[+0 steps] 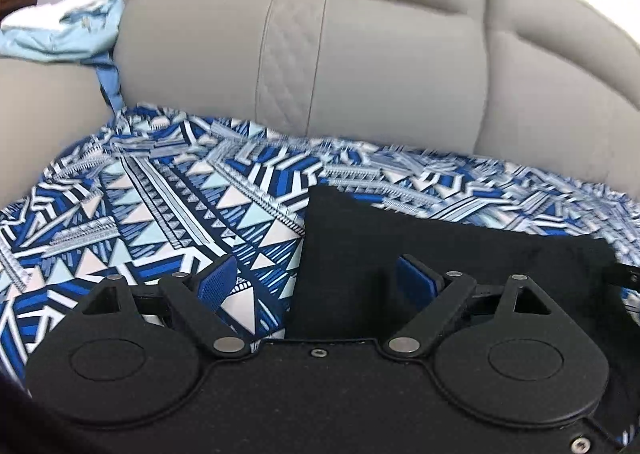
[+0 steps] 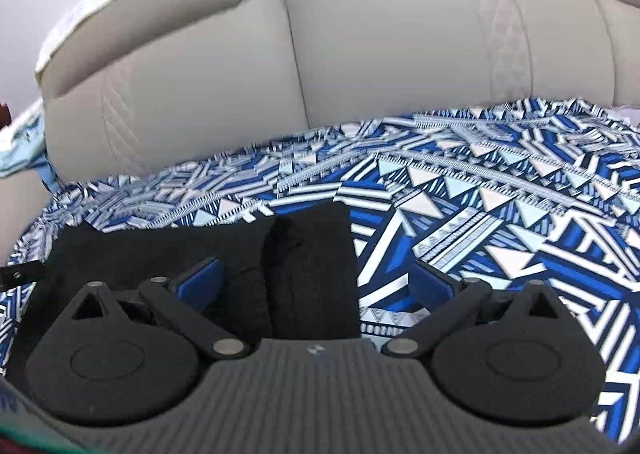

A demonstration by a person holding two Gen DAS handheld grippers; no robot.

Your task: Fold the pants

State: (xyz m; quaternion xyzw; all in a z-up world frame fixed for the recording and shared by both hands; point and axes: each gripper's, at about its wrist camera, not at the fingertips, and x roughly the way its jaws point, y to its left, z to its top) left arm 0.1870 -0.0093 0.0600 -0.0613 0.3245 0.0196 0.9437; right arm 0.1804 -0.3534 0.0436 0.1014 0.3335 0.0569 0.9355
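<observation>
The black pants (image 1: 420,238) lie folded into a compact rectangle on a blue-and-white patterned cloth (image 1: 160,205) over the sofa seat. My left gripper (image 1: 316,286) is open, its fingers straddling the pants' left edge. In the right wrist view the pants (image 2: 248,250) show a fold ridge near their right end. My right gripper (image 2: 320,286) is open, its fingers straddling the pants' right end. Neither gripper holds anything. A tip of the other gripper (image 2: 20,274) shows at the far left.
The grey sofa backrest (image 1: 360,65) rises just behind the cloth. A light blue garment (image 1: 68,33) lies on the sofa arm at the left. The patterned cloth (image 2: 500,213) spreads wide to the right of the pants.
</observation>
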